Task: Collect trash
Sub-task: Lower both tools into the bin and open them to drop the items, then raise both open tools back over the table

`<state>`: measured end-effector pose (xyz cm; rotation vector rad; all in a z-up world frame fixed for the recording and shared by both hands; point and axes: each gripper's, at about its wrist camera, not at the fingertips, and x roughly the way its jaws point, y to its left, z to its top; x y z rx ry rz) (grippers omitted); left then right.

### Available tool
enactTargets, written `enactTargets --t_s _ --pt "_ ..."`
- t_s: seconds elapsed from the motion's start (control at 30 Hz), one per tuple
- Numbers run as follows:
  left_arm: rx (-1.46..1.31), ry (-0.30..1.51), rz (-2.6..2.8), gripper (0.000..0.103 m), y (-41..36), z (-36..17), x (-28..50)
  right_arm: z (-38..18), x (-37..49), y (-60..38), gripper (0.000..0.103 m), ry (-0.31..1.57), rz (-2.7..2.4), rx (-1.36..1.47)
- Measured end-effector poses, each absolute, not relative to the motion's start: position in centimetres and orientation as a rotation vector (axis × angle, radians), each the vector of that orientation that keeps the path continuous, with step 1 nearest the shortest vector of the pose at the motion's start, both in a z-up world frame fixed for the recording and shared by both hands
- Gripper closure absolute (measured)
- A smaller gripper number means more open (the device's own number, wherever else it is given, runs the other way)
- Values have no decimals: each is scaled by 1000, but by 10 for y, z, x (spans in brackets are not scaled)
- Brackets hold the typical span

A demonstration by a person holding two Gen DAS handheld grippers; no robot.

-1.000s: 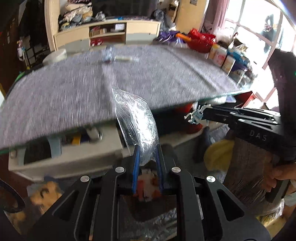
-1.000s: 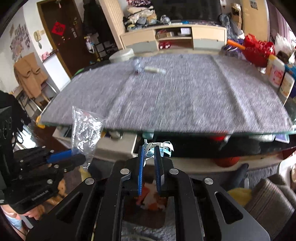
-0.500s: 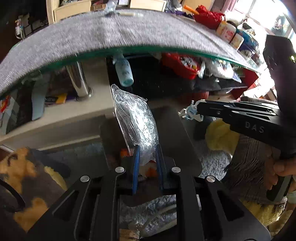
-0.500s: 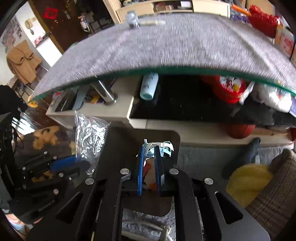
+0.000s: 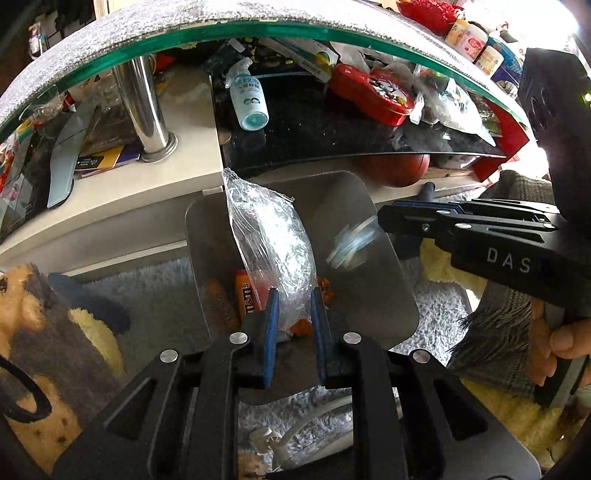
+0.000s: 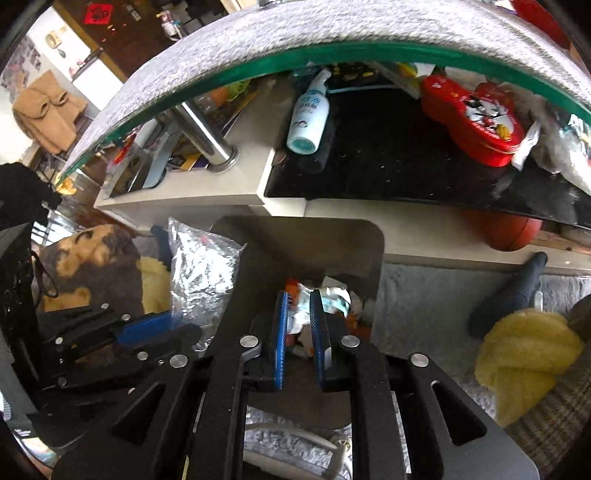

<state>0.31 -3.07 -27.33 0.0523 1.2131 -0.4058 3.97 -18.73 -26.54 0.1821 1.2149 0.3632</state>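
Note:
My left gripper (image 5: pixel 293 295) is shut on a crinkled clear plastic bag (image 5: pixel 269 236) and holds it over the open grey trash bin (image 5: pixel 391 266). The bag also shows in the right wrist view (image 6: pixel 201 273). A small white and blue wrapper (image 5: pixel 351 245) is blurred in mid-air inside the bin, just off the right gripper's fingers (image 5: pixel 402 218). My right gripper (image 6: pixel 298 297) is over the same bin (image 6: pixel 255 254), with its jaws slightly apart and nothing between them. Snack wrappers (image 6: pixel 325 295) lie at the bin's bottom.
A glass table with a grey cloth (image 5: pixel 155 22) hangs over the bin. Its lower shelf holds a blue-white bottle (image 5: pixel 247 98), a red tin (image 5: pixel 373 92) and clutter. A chrome table leg (image 5: pixel 146 114) stands left. A yellow plush (image 6: pixel 524 354) and grey rug (image 6: pixel 424 295) lie around.
Both grippers dropped from table height to the bin below. The right gripper let go of the white and blue wrapper, which now falls into the bin. The left still grips the bag.

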Motion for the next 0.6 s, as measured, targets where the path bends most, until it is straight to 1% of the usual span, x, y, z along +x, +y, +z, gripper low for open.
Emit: enactTargets --t_s 0.13,0.17,0.2,0.23,0.27,0.3,0.33,0.37,0.4,0.43,0.47,0.5,0.57,0.6 --pt "56 1225 -409 81 -33 -276 4 -270 43 -188 87 1232 368 197" --pt "58 1231 -403 74 -32 -277 5 -271 44 -189 87 1236 364 203" --pt "57 1233 -401 70 -32 -278 5 -272 45 -192 83 1239 354 211" --pt "55 1234 -399 63 -31 -278 6 -273 46 -195 76 1239 344 217" --pt "54 1237 -394 59 -31 -279 6 -273 47 -198 53 1235 331 222" --pt "52 1240 -389 56 -30 -279 7 -271 47 -201 33 1226 313 224" --pt "51 1242 -387 51 -30 -279 7 -269 47 -205 30 1214 298 224" --pt "48 1244 -382 43 -29 -278 9 -268 48 -207 29 1208 290 224" --pt "48 1243 -377 39 -29 -277 9 -267 50 -211 27 1206 284 230" --pt "50 1241 -375 32 -29 -275 10 -264 51 -214 25 1203 272 232" --pt "54 1234 -375 27 -28 -272 10 -262 52 -216 19 1199 263 229" --pt "58 1228 -372 24 -28 -268 11 -258 53 -220 13 1188 245 219" --pt "71 1207 -360 12 -25 -257 14 -248 56 -225 9 1170 228 211" --pt "77 1192 -352 11 -23 -250 16 -243 58 -229 9 1161 224 215"
